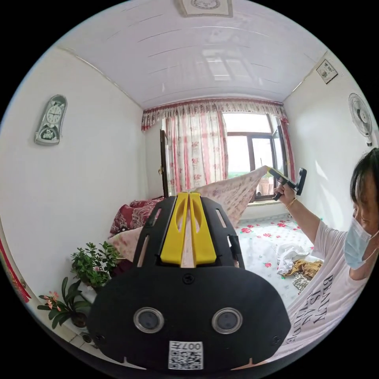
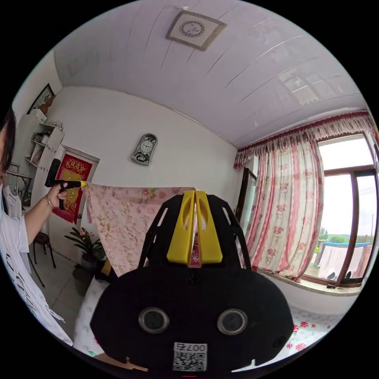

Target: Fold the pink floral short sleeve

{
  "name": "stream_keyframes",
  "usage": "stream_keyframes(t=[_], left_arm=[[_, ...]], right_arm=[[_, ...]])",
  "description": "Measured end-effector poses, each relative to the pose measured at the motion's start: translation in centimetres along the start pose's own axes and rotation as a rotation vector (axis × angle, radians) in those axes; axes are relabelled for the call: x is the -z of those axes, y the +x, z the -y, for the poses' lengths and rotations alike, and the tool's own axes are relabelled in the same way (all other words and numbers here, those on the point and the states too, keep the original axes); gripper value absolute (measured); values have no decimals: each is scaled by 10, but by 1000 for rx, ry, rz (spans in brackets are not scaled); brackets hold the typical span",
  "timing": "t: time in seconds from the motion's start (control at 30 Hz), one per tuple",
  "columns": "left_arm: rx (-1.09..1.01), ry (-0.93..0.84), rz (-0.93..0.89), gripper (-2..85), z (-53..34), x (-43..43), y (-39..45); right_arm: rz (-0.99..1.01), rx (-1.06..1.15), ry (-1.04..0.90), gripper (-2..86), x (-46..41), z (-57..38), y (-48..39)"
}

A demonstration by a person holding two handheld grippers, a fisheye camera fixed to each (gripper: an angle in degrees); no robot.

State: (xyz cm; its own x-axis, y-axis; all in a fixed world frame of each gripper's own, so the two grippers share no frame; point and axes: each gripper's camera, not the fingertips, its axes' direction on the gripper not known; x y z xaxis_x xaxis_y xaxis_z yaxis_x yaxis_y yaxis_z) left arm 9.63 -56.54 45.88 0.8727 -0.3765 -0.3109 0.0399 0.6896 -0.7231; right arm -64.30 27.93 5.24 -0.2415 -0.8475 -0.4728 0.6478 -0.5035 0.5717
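A person in a white printed T-shirt (image 1: 327, 300) holds the pink floral short sleeve (image 2: 130, 225) stretched in mid-air between two handheld tongs, above a bed with a floral sheet (image 1: 272, 237) beside a curtained window (image 2: 347, 205). The left gripper (image 1: 188, 195) has its yellow jaws pressed together on an edge of the pink cloth, a strip of it showing between them; in the left gripper view the right gripper (image 1: 272, 171) pinches the far corner, the fabric sagging between the two. In the right gripper view the garment hangs as a broad sheet from its own tip (image 2: 194, 193) across to the other tong (image 2: 81, 184), top edge nearly level — a sign the spread is even.

Judged from this, the step in hand is shaking the garment out flat before laying it down. Doing it well would mean keeping both pinches firm at matching points, holding the top edge taut and level, and lowering it onto the bare part of the sheet, away from the heap of other clothes (image 1: 296, 264) lying near the person — without letting the hem bunch under.
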Motion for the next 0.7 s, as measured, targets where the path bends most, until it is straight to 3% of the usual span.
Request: stream_keyframes(t=[0.17,0.27,0.37,0.43,0.57,0.7], left_arm=[[-105,-44,-47,-10,-34,36,112],[-123,-148,-33,-10,-90,24,167],[-138,-382,11,-10,-178,-21,208],[-97,-546,-50,-10,-249,-62,222],[209,-903,-208,-8,-421,-154,225],[470,-1041,-309,-1,-514,-195,209]], right_arm=[[50,-45,25,-3,130,-21,7],[75,-71,-83,-3,187,-77,-1],[111,-141,-372,-3,204,-182,-21],[94,-195,-647,-3,204,-302,-58],[30,-284,-1061,-3,201,-495,-129],[26,-340,-1441,-3,190,-652,-191]])
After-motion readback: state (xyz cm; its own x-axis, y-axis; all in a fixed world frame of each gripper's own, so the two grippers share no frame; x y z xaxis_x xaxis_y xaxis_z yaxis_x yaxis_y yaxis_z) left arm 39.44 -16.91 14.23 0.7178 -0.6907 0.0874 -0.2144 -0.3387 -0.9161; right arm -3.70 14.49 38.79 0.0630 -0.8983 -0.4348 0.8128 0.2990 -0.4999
